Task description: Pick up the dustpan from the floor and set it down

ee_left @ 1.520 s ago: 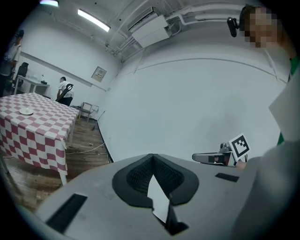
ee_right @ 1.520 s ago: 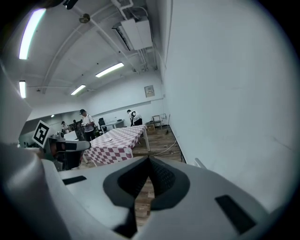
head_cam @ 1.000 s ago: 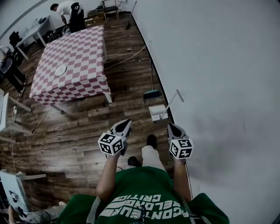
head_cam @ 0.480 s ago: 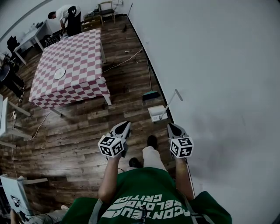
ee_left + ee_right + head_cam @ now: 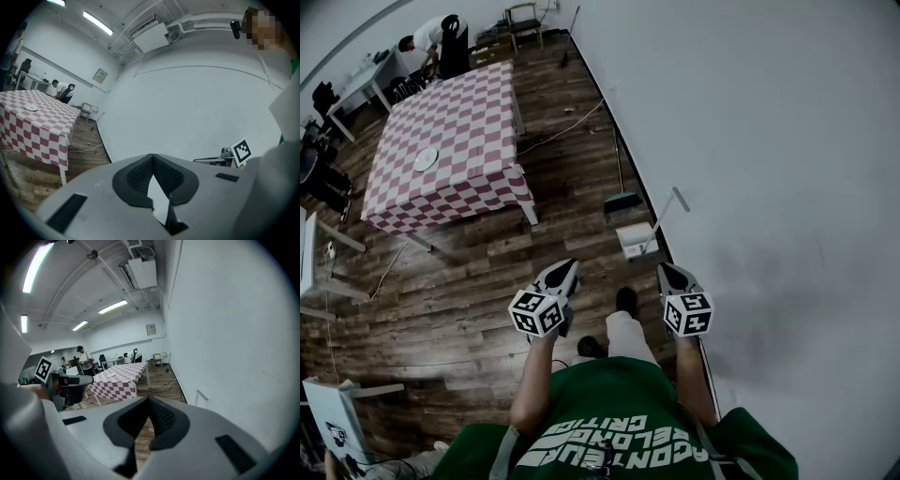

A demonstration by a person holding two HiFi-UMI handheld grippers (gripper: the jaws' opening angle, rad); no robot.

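Observation:
The white dustpan [image 5: 635, 241] stands on the wooden floor by the wall, its long handle [image 5: 668, 208] leaning up to the right. The handle's top [image 5: 202, 395] also shows in the right gripper view. Both grippers hang at waist height, short of the dustpan and apart from it. My left gripper [image 5: 564, 270] [image 5: 151, 157] is shut with nothing between its pads. The right gripper [image 5: 667, 272] [image 5: 149, 399] is shut and empty too, closer to the wall. My shoes [image 5: 624, 301] are just behind the dustpan.
A broom with a teal head [image 5: 622, 201] leans on the white wall [image 5: 750, 169] beyond the dustpan. A table under a red-checked cloth [image 5: 450, 141] carries a plate [image 5: 425, 159]. A cable [image 5: 562, 129] runs over the floor. People stand at desks [image 5: 431, 37] far off.
The head view has shifted slightly. Both grippers and the dustpan hold their places.

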